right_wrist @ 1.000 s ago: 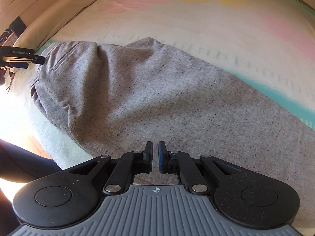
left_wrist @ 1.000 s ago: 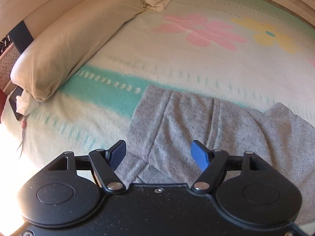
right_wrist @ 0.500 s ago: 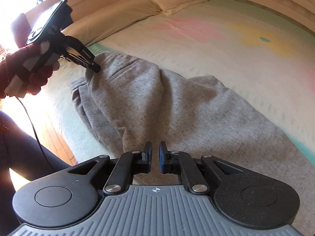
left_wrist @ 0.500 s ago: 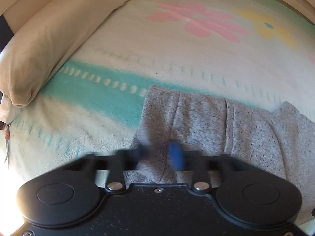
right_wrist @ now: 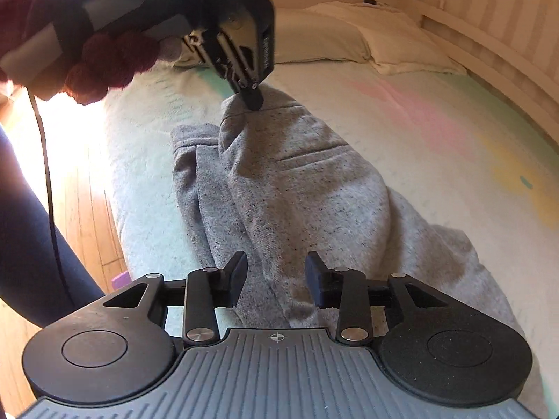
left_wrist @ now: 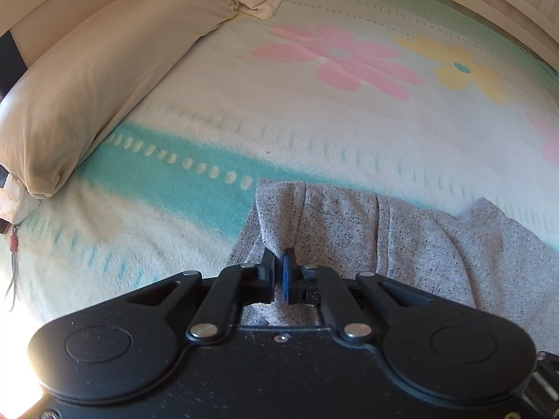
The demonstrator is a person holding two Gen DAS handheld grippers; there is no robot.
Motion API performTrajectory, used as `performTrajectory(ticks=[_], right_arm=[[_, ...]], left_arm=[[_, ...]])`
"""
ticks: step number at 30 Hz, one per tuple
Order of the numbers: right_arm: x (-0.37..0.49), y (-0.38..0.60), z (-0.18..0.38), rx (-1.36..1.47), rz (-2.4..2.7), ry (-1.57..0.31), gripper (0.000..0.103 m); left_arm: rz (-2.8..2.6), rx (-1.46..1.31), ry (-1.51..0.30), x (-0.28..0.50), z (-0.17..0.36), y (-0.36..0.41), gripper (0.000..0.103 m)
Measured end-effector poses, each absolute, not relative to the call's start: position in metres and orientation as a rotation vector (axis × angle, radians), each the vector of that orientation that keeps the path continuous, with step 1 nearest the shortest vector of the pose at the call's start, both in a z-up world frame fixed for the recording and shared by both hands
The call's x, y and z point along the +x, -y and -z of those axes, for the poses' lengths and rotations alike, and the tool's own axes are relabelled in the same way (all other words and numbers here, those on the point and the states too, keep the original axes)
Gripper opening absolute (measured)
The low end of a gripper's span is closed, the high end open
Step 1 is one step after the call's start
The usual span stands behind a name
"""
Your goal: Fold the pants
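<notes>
A wide bed (left_wrist: 314, 132) fills the room, its blanket pale with a teal band and pink and yellow flowers, a long cream pillow (left_wrist: 91, 80) along the headboard side and wooden floor (right_wrist: 87, 209) showing past the mattress edge. The grey pants (right_wrist: 300, 188) lie near that edge, bunched lengthways.

A second ago my left gripper (left_wrist: 279, 269) stood wide over the cloth; now its jaws are clenched on a pinch of the pants' upper edge, which rises as a small peak between the pads. In the right wrist view that same corner stands lifted off the blanket under the left gripper's tip. My right gripper (right_wrist: 276, 272) was shut a moment back, and its jaws are opening now, with a ridge of grey cloth running between them but not yet pressed by either pad.

I judge one corner is secured and the second hold is being prepared, so the fold itself has not begun. The right jaws straddle the cloth's near fold, well apart from the left's pinch.
</notes>
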State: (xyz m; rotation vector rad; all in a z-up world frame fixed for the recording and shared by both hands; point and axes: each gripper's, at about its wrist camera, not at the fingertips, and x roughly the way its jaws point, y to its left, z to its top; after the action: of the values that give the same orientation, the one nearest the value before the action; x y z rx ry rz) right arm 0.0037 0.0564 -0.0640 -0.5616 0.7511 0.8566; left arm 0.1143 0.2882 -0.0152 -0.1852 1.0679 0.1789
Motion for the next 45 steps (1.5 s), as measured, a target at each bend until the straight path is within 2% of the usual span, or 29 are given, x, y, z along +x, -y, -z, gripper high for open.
performTrajectory(ticks=[3,5,6,13,15,17,21,29,33,38,41,45], right_arm=[[-0.002,-0.069,0.078,-0.692,-0.823,-0.673,0.033],[0.000,-0.071,0.081,-0.720,-0.821,-0.665,0.009],[0.003,-0.069,0.079,-0.693,-0.841,-0.696,0.008],[0.012,-0.059,0.049,-0.501,-0.904,-0.832,0.008],[0.009,-0.064,0.053,-0.488,-0.914,-0.862,0.009],[0.009,-0.071,0.065,-0.500,-0.912,-0.906,0.014],[0.007,-0.062,0.066,-0.433,-0.896,-0.933,0.014],[0.035,0.008,0.030,-0.233,-0.785,-0.953,0.017],[0.049,0.038,0.042,-0.192,-0.678,-0.993,0.017],[0.056,0.061,0.075,-0.180,-0.613,-1.090,0.017],[0.049,0.070,0.090,-0.202,-0.625,-1.120,0.017],[0.046,0.073,0.087,-0.211,-0.648,-1.124,0.017]], left_arm=[[-0.178,-0.198,-1.059,0.115,0.013,-0.291,0.005],[-0.174,-0.216,-1.050,0.113,0.010,-0.292,0.005],[-0.170,-0.227,-1.041,0.110,0.005,-0.292,0.005],[-0.192,-0.233,-0.998,0.089,-0.014,-0.297,0.005],[-0.220,-0.222,-1.026,0.088,-0.009,-0.300,0.006],[-0.242,-0.193,-1.089,0.091,0.005,-0.303,0.011],[-0.333,-0.116,-1.184,0.096,0.030,-0.310,0.016],[-0.321,-0.087,-0.982,0.087,-0.007,-0.289,0.016],[-0.195,-0.030,-0.999,0.097,-0.002,-0.246,0.016],[-0.068,0.033,-1.131,0.111,0.034,-0.199,0.020],[-0.095,0.121,-1.190,0.115,0.058,-0.188,0.021],[-0.105,0.129,-1.196,0.115,0.059,-0.190,0.022]])
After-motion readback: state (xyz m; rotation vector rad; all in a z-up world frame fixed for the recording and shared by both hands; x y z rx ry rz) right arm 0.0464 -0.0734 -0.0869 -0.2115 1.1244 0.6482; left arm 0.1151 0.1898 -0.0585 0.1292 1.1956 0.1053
